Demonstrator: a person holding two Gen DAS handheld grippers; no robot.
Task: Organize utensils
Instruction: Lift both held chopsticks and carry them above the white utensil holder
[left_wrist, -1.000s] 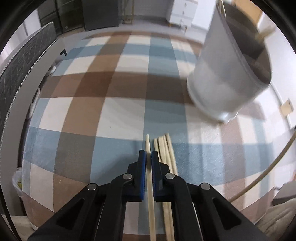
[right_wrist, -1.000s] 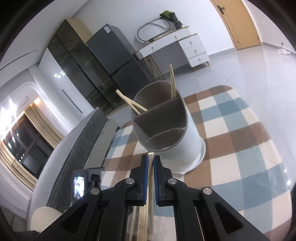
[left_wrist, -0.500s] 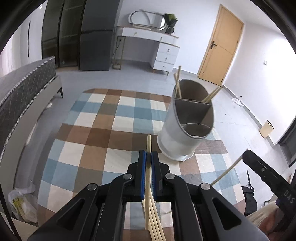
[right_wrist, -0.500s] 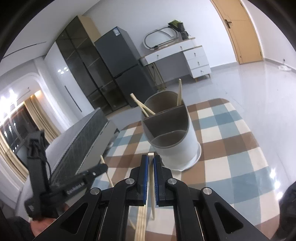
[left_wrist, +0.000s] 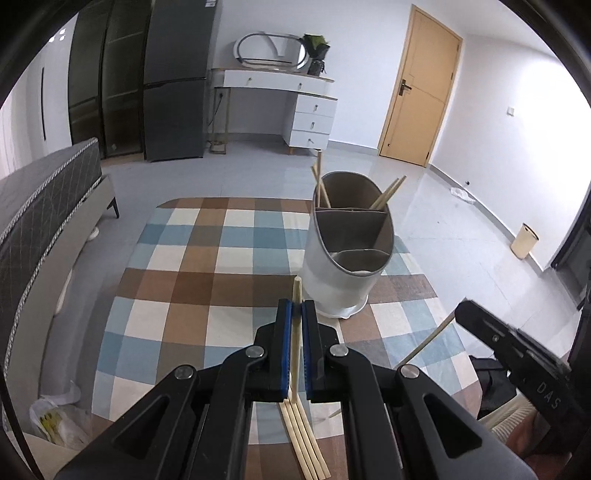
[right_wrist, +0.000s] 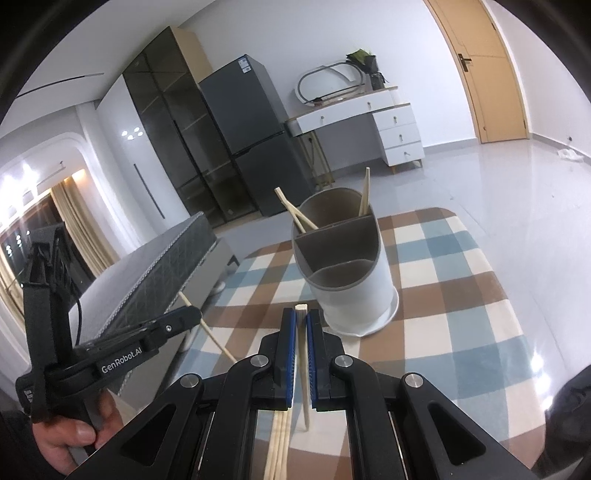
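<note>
- The left gripper (left_wrist: 294, 314) has its blue pads pressed onto a single wooden chopstick (left_wrist: 295, 332), whose square tip pokes out just past the fingertips
- The right gripper (right_wrist: 301, 321) pinches another chopstick (right_wrist: 303, 354) the same way — pale wood, thin and straight, its lower end hanging free above the cloth
- A bundle of loose chopsticks (left_wrist: 303, 439) lies flat on the near part of the table, side by side, just under the left gripper
- The utensil holder (left_wrist: 347, 254) stands upright ahead of both grippers, near the table's far right side; it is a white cylinder with a slanted grey rim and three inner compartments
- Chopsticks in the rear compartment (right_wrist: 295, 212) lean outward against its wall; the two nearer compartments look bare
- The checked tablecloth (left_wrist: 207, 266) — blue, brown and cream squares — covers a rounded table, and a wide stretch to the left of the holder is open
- Beyond the table edge is glossy grey floor (left_wrist: 258, 173), with a quilted grey bed (left_wrist: 44, 199) close along the left side
</note>
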